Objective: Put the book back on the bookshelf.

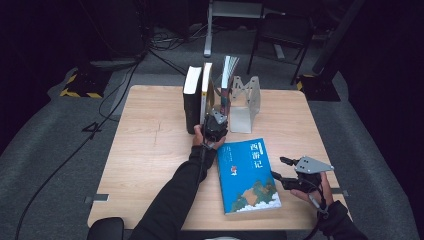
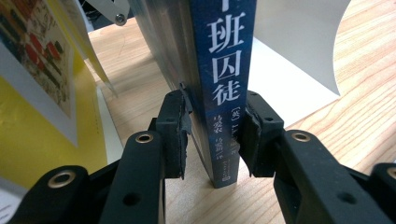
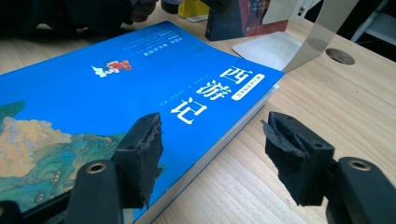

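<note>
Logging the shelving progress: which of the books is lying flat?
The blue-covered book by the right tongs; the others stand upright at the metal bookend.

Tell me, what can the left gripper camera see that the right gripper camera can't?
The left gripper view alone shows the dark blue spine standing between its jaws, which sit on either side of it, and a yellow book cover. The right gripper view alone shows the flat blue book with one jaw over its edge, jaws open. Both show the wooden table and the white bookend.
</note>
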